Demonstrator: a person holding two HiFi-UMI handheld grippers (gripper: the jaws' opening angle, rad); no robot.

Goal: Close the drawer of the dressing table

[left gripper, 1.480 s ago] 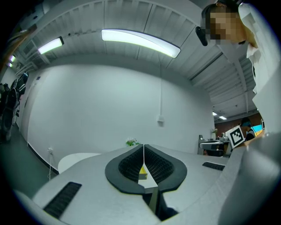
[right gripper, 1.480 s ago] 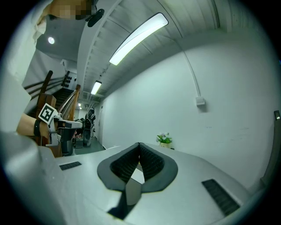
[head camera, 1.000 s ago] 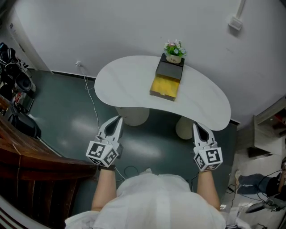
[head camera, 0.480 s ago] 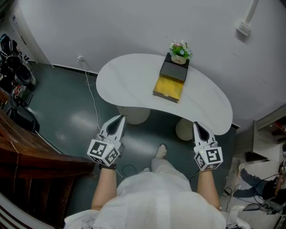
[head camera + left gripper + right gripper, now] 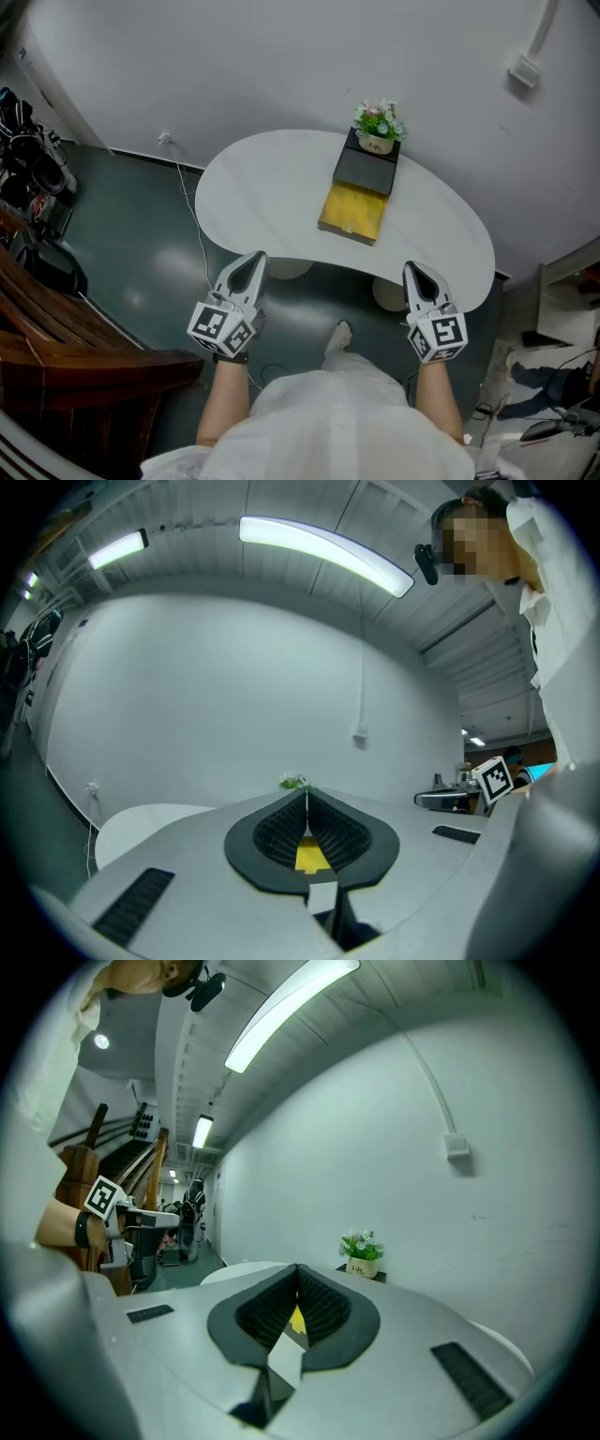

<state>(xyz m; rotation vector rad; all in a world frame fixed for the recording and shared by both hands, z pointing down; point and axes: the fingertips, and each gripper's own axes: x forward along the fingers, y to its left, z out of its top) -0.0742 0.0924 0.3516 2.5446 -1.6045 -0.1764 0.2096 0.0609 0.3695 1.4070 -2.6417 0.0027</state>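
A white kidney-shaped dressing table [image 5: 272,192] stands against the wall. On it sits a small black box [image 5: 367,167] whose yellow drawer [image 5: 352,212] is pulled out toward me. A little potted plant [image 5: 378,124] rests on the box's far end. My left gripper [image 5: 255,260] hangs shut below the table's front edge at the left. My right gripper [image 5: 411,271] is shut too, just under the front edge at the right. Neither touches anything. In the left gripper view the yellow drawer [image 5: 310,857] shows through the slit between the closed pads; in the right gripper view the plant [image 5: 360,1246] stands ahead.
Two round white pedestals [image 5: 386,292] hold the table up. A cable [image 5: 190,211] runs from the wall across the dark green floor [image 5: 131,244]. A wooden rack [image 5: 56,337] and dark gear [image 5: 28,159] stand at the left. My shoe [image 5: 339,337] shows near the table.
I have stepped closer: the table fills more of the head view and both grippers now sit nearer its front edge. Both stay shut.
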